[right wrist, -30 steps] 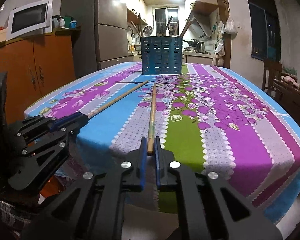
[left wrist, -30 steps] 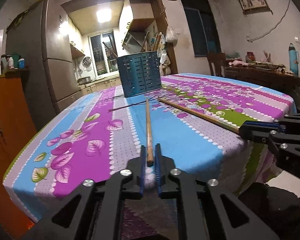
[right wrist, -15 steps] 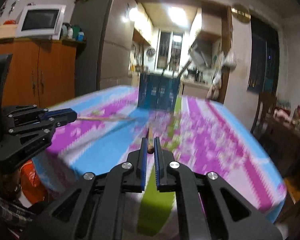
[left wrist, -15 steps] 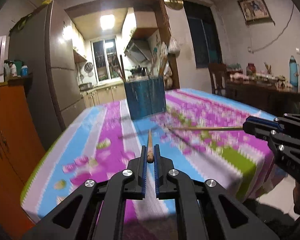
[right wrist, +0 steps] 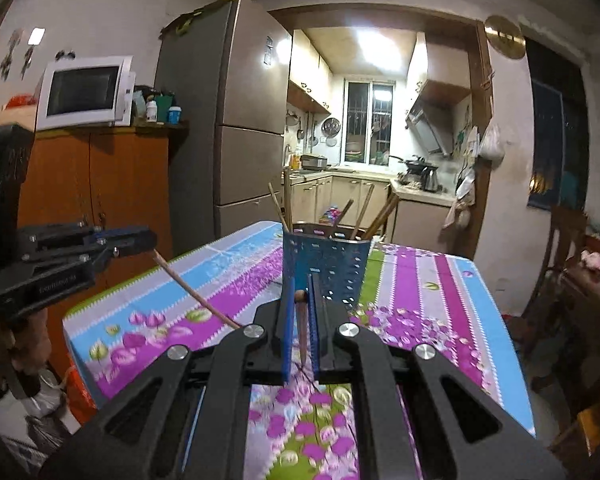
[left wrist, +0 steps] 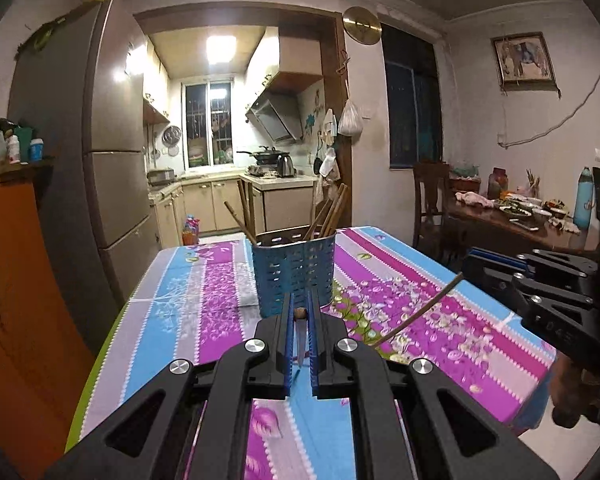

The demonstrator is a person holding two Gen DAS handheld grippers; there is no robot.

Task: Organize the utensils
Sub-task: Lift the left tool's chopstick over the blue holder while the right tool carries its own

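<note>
Each gripper is shut on one wooden chopstick, held by its thick end with the thin end hanging down over the table. My left gripper (left wrist: 299, 314) holds its chopstick (left wrist: 301, 340); it also shows in the right wrist view (right wrist: 196, 296). My right gripper (right wrist: 300, 296) holds its chopstick (right wrist: 302, 332), seen slanting in the left wrist view (left wrist: 420, 312). A blue perforated utensil holder (left wrist: 294, 272) with several chopsticks stands upright on the table just ahead of both grippers; it also shows in the right wrist view (right wrist: 326, 268).
The table has a floral striped cloth (left wrist: 204, 304). A fridge (right wrist: 228, 128) and an orange cabinet (right wrist: 100, 184) with a microwave (right wrist: 84, 94) stand to the left. A cluttered side table (left wrist: 512, 216) and chair (left wrist: 430, 200) are on the right.
Both grippers have lifted their chopsticks off the table, tipped them thin end down, and moved up close to the blue holder.
</note>
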